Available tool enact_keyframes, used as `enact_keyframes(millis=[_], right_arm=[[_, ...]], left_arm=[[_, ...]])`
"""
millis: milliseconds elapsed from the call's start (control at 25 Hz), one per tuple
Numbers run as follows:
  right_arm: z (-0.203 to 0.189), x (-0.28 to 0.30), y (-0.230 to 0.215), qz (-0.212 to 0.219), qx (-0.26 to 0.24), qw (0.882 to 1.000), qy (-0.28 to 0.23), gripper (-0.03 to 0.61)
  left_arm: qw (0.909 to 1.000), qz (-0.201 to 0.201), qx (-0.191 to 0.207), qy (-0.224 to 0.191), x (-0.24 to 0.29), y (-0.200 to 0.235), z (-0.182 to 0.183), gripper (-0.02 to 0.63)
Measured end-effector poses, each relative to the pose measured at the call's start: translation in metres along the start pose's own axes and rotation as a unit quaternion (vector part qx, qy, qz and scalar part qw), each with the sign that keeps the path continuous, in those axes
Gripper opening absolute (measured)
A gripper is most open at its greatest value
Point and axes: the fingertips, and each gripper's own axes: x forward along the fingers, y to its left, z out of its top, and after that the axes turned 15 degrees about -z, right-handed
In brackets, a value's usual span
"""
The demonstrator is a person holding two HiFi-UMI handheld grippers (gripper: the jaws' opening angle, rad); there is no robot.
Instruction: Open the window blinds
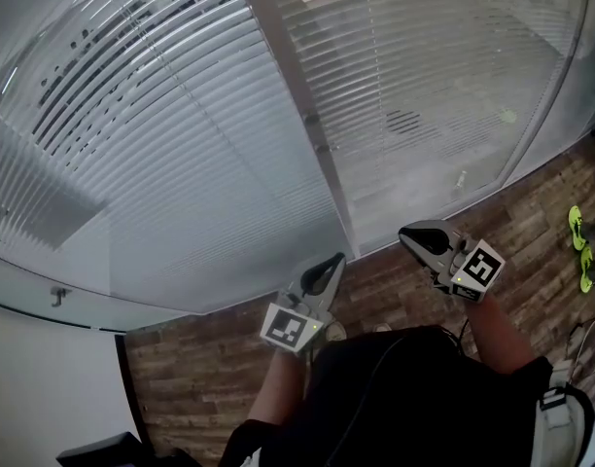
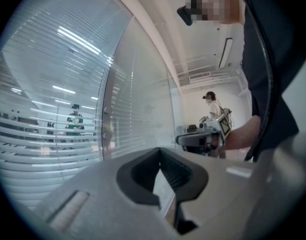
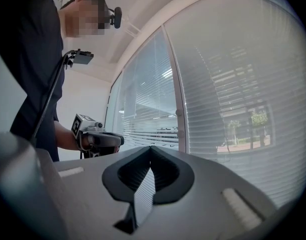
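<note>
Slatted window blinds hang behind a curved glass wall in two panels, a left panel (image 1: 152, 125) and a right panel (image 1: 443, 86), split by a white post (image 1: 302, 105). The slats are partly tilted, so shapes show through them. Both grippers are held out level over the floor, a short way from the glass and touching nothing. My left gripper (image 1: 333, 259) is shut and empty, pointing at the foot of the post. My right gripper (image 1: 404, 232) is also shut and empty, just right of the post. Each gripper view shows its closed jaws (image 2: 160, 151) (image 3: 151, 148) with the blinds (image 2: 53, 129) (image 3: 233, 99) behind.
Wood-look floor (image 1: 210, 358) runs along the glass. Two small knobs (image 1: 317, 132) sit on the post. Neon green items (image 1: 577, 227) lie on the floor at far right. A person in green (image 2: 74, 120) stands beyond the blinds, and another person (image 2: 212, 104) stands farther down the room.
</note>
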Motion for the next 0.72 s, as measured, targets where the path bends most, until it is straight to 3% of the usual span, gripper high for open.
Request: enact_keyframes(millis=[720], right_arm=[[-0.006,-0.014,0.0,0.005,-0.02,1.0,0.01,0.005]], left_arm=[[1.0,-0.002,0.006,0.005,0.01,-0.012,-0.003,0.005]])
